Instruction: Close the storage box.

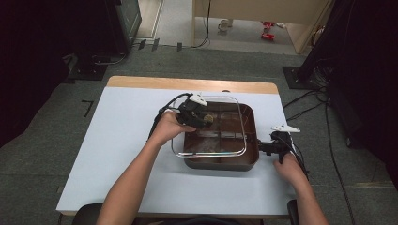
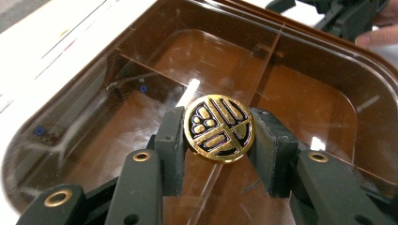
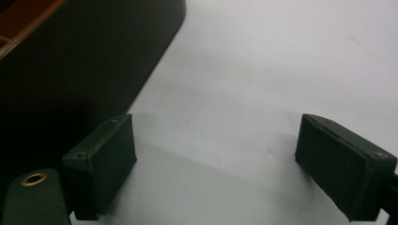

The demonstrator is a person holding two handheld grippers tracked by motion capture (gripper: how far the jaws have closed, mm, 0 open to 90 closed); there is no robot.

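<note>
A brown box point(image 1: 251, 140) with inner dividers sits mid-table, and a clear lid point(image 1: 234, 119) lies over it, shifted to the left. My left gripper point(image 1: 208, 119) is shut on the lid's round gold-and-black knob point(image 2: 218, 128), one pad on each side of it. Through the lid the brown compartments point(image 2: 300, 101) show. My right gripper point(image 1: 259, 147) rests on the table just off the box's right side, open, with bare white table between its pads point(image 3: 105, 161). The box's dark wall point(image 3: 70, 65) stands just left of it.
The white table point(image 1: 122, 140) has free room left of the box and along the front. Both forearms come in from the bottom edge. Grey floor, cables and dark equipment surround the table.
</note>
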